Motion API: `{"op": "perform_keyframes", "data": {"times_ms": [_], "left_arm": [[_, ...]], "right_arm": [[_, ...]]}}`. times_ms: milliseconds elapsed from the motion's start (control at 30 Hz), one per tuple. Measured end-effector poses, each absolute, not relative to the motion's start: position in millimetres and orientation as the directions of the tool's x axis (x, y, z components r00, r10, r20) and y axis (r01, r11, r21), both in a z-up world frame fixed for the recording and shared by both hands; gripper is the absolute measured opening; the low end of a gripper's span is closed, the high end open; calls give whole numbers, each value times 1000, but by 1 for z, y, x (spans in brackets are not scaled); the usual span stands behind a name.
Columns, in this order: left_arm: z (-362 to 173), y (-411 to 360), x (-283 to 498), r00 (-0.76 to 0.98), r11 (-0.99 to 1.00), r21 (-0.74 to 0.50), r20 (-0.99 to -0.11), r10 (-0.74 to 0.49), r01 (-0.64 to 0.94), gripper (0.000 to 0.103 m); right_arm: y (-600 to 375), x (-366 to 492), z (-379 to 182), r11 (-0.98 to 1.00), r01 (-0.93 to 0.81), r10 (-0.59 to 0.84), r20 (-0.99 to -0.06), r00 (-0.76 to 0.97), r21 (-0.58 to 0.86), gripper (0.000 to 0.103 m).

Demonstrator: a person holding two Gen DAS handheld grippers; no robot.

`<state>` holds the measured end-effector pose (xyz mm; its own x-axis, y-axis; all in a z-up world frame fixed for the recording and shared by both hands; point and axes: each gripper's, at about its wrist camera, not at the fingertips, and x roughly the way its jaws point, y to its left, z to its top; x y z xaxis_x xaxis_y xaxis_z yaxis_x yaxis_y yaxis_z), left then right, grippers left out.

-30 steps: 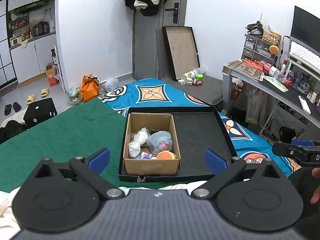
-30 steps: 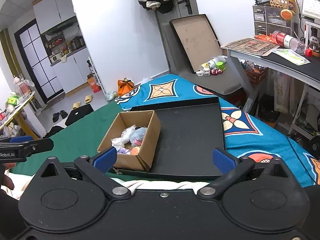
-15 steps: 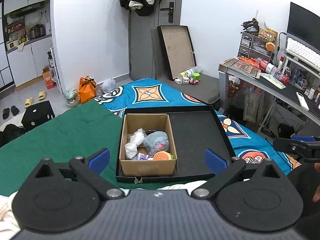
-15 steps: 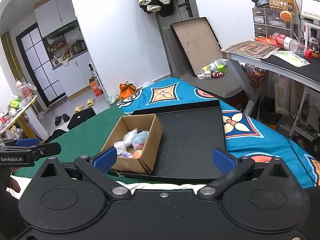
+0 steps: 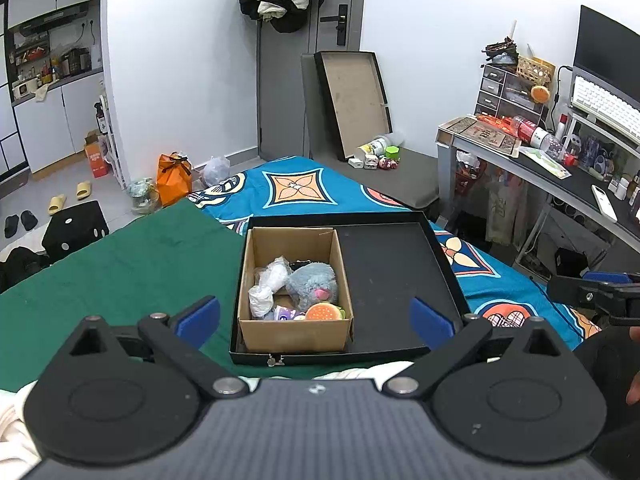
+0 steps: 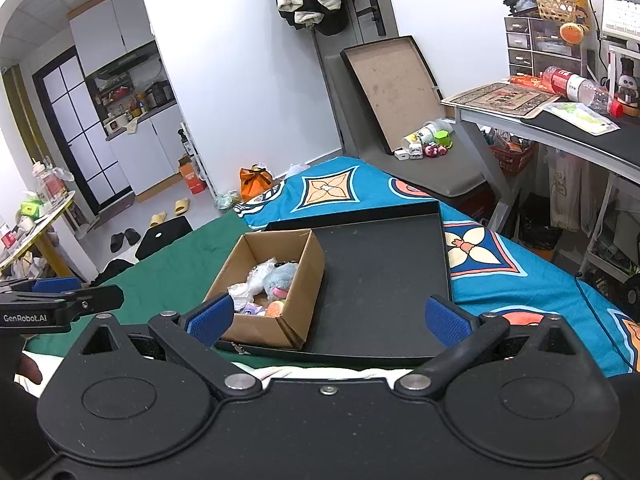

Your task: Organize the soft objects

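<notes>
A brown cardboard box (image 5: 295, 334) (image 6: 256, 326) stands in the left part of a shallow black tray (image 5: 392, 268) (image 6: 380, 276) on the bed. Inside it lie a grey-blue plush (image 5: 314, 288) (image 6: 280, 278), a white crumpled soft bundle (image 5: 266, 288) (image 6: 250, 280), a burger-shaped toy (image 5: 322, 313) (image 6: 275, 307) and a small purple item (image 5: 285, 313). My left gripper (image 5: 316, 318) hangs open just short of the box, nothing between its blue pads. My right gripper (image 6: 326, 320) is open too, over the tray's near edge. Each gripper shows at the edge of the other's view.
A green cloth (image 5: 128, 264) and a blue patterned sheet (image 5: 296, 190) cover the bed. White fabric (image 5: 360, 372) lies under the grippers. A desk (image 5: 560, 176) with clutter stands to the right, a leaning tray lid (image 5: 356, 100) at the back, shoes and bags on the floor.
Both views have risen and pulled slightly back from the tray, so the box looks a little farther. Both grippers stay open and the toys in the box have not moved.
</notes>
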<state>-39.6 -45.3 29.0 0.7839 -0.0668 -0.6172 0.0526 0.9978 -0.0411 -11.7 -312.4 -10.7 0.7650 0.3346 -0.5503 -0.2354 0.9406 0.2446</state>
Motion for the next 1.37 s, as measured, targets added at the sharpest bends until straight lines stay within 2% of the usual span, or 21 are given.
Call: {"op": "perform_keyframes", "data": {"times_ms": [1100, 1367], "left_arm": [[31, -46, -39, 784, 998, -32, -617, -61, 52, 100], [31, -35, -39, 786, 991, -74, -604, -131, 109, 100]], "right_arm": [[-312, -12, -11, 947, -233, 319, -554, 769, 222, 103], [-313, -10, -15, 947, -230, 319, -560, 765, 225, 103]]}}
